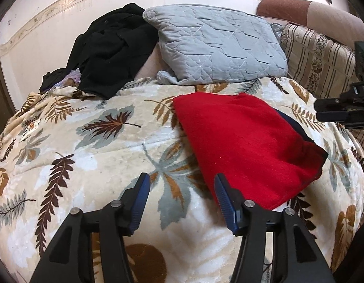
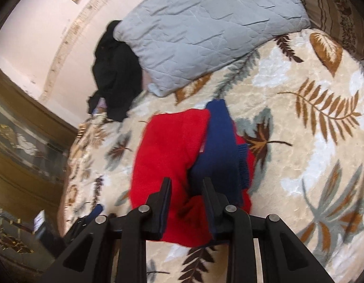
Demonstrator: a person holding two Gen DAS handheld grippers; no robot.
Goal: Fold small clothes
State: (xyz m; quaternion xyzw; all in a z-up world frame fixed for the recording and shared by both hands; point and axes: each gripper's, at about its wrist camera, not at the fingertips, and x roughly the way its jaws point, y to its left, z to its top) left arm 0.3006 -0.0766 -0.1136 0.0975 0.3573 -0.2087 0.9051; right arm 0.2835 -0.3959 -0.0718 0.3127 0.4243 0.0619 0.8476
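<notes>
A red knitted garment lies folded flat on the leaf-patterned blanket, with a navy part showing at its far right edge. My left gripper is open just off the garment's near left edge; its right finger overlaps that edge and only blanket shows between the jaws. In the right wrist view the red garment and its navy part lie under my right gripper. Its jaws are narrowly parted above the cloth. In the left wrist view the right gripper hovers clear of the garment.
A heap of black clothes lies at the back left against the wall. Beside it sit a grey quilted pillow and a striped cushion. Dark wooden furniture stands past the bed's left edge.
</notes>
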